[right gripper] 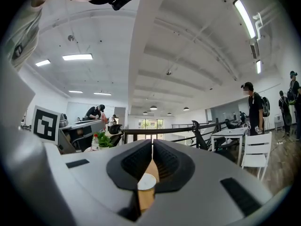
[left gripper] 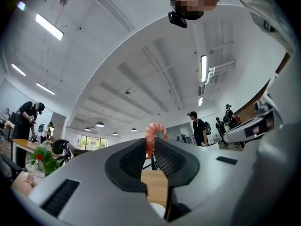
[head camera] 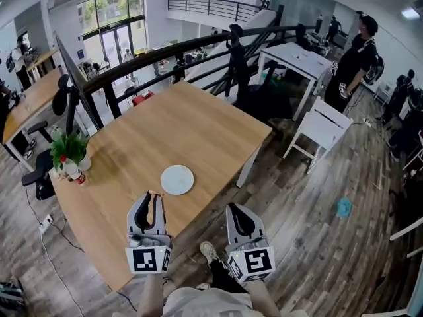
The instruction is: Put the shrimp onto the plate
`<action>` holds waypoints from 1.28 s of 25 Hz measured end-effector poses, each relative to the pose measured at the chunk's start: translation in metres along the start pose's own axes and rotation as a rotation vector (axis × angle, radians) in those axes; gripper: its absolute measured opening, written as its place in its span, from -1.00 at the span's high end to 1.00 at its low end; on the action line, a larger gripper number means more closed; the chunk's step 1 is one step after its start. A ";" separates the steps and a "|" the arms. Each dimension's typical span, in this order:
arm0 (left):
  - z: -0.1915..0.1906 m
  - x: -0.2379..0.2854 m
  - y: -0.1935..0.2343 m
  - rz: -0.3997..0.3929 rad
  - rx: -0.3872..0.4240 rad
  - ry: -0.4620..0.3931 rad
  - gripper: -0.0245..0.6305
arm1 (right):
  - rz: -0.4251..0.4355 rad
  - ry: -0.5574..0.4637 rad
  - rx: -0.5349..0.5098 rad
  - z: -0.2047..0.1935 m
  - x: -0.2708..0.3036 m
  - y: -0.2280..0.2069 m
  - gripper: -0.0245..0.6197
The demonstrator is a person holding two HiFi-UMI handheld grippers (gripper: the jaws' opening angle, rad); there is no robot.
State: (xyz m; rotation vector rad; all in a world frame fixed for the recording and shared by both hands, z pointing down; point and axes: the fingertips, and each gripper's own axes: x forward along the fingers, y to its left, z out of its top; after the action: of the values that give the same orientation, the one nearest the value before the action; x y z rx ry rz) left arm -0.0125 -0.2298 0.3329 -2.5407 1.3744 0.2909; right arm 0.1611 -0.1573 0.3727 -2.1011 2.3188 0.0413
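A pink curled shrimp (left gripper: 153, 136) sticks up from the tips of my left gripper (left gripper: 151, 149), which is shut on it. In the head view the left gripper (head camera: 154, 197) hovers over the near part of the wooden table (head camera: 198, 127), its tips just left of and short of the round white plate (head camera: 177, 179). The plate is bare. My right gripper (head camera: 233, 208) hangs past the table's near right edge, shut with nothing between its pads. In the right gripper view, the right gripper (right gripper: 153, 146) has its jaws together, and the plate (right gripper: 146, 181) shows below them.
A potted plant with red flowers (head camera: 68, 152) stands at the table's left edge. A dark railing (head camera: 198, 45) runs behind the table. A white table (head camera: 297, 58) and white chair (head camera: 324, 127) stand to the right, with a person (head camera: 353, 58) beyond. A blue object (head camera: 344, 207) lies on the floor.
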 end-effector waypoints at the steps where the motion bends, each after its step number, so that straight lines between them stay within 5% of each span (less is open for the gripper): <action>1: -0.008 0.011 0.001 0.008 -0.002 0.012 0.74 | 0.012 -0.001 -0.003 0.000 0.013 -0.007 0.86; 12: -0.050 0.147 0.026 0.093 0.103 0.094 0.74 | 0.180 0.007 0.024 -0.011 0.163 -0.067 0.86; 26: -0.127 0.180 0.037 0.108 0.014 0.296 0.74 | 0.250 0.152 0.075 -0.047 0.220 -0.076 0.86; 32: -0.202 0.175 0.035 0.073 -0.078 0.484 0.74 | 0.217 0.188 0.062 -0.053 0.228 -0.073 0.86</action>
State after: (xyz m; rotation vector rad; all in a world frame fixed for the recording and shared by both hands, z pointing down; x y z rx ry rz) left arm 0.0647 -0.4480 0.4717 -2.7424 1.6444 -0.2866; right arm 0.2121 -0.3925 0.4191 -1.8922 2.6071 -0.2338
